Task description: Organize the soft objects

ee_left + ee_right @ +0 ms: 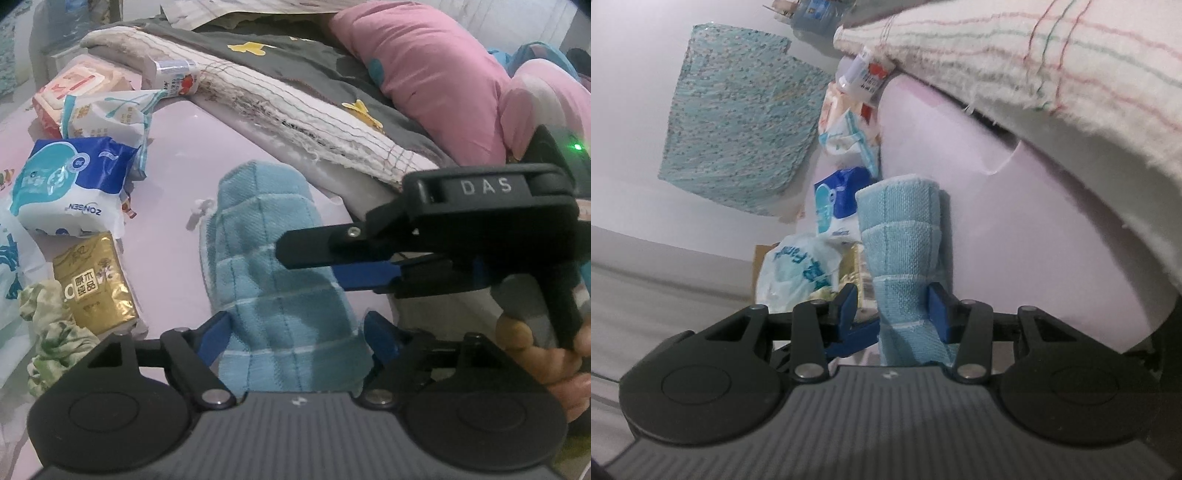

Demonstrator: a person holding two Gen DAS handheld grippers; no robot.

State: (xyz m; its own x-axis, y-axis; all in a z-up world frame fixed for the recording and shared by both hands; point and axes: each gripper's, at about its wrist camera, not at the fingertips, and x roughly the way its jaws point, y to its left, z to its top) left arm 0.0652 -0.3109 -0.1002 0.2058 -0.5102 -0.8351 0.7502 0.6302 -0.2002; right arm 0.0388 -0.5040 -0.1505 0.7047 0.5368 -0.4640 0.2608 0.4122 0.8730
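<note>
Now blue towel [280,280] between left hand-held gripper [297,332] (unclamped).

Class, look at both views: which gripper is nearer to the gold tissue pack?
Left. The left gripper straddles the blue towel beside the gold tissue pack; the right gripper reaches in from the towel's far side.

Blue cloth [280,280] near end hidden behind tool body.

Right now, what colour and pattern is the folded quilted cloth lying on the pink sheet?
Light blue, quilted in a square grid of paler lines; clearest in the left wrist view.
</note>
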